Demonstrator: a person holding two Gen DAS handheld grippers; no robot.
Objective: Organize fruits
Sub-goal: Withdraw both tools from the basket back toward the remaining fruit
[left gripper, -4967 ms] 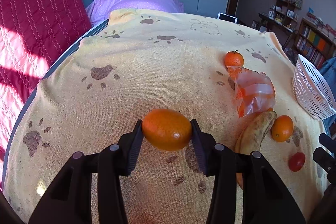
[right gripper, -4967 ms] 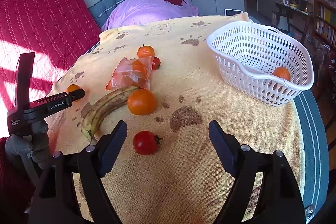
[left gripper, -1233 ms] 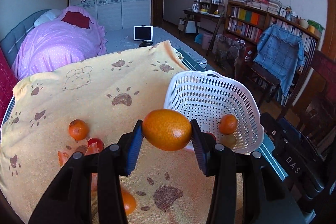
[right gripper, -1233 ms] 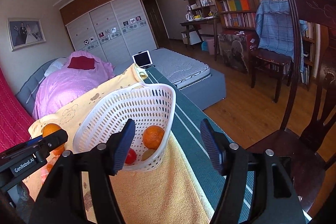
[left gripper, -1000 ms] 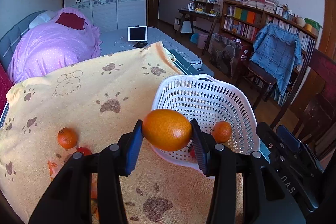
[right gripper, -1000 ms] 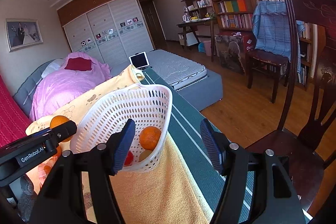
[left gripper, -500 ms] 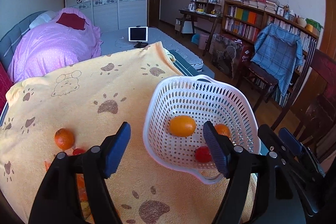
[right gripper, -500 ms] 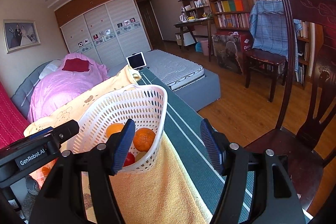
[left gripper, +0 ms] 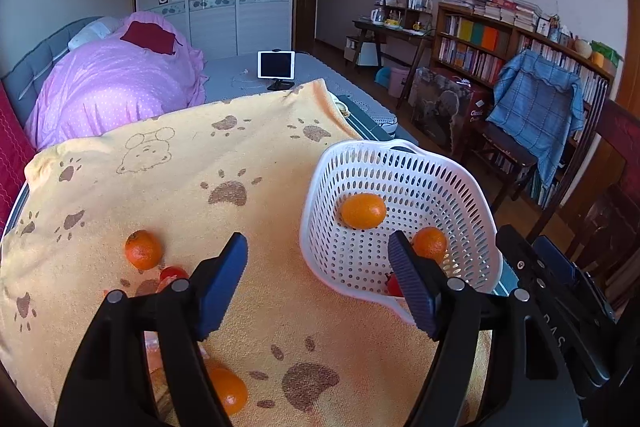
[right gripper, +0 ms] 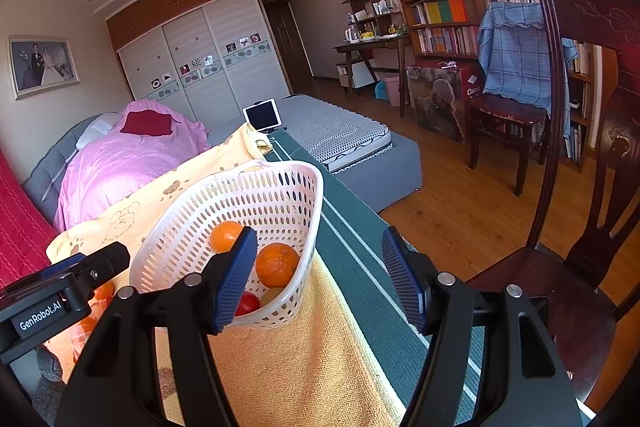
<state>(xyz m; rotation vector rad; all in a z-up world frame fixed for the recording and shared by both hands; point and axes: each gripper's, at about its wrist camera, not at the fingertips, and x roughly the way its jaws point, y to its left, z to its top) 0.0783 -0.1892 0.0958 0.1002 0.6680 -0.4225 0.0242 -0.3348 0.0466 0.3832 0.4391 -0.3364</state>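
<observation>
Two oranges can be seen lying in the white basket (left gripper: 476, 195), one (left gripper: 363, 211) on its floor towards the far wall and the other (left gripper: 429, 243) nearer the right-hand wall, with a red tomato (left gripper: 393, 284) tucked low against the near wall, partly hidden by a finger. The left gripper (left gripper: 318, 277) is held just short of the basket with its jaws spread wide and nothing caught between them. Out on the yellow paw-print blanket (left gripper: 168, 183), a small orange (left gripper: 143, 250) is seen lying to the left with a second tomato (left gripper: 173, 273) just beside it, and another orange (left gripper: 226, 395) is glimpsed low down behind the left finger. The right gripper (right gripper: 320, 281) is likewise held wide open and empty, at the basket's near edge over the green striped cover (right gripper: 360, 243). In its view, an orange (right gripper: 277, 264), a second orange (right gripper: 225, 235) and a tomato (right gripper: 246, 303) are made out inside the basket (right gripper: 240, 187).
</observation>
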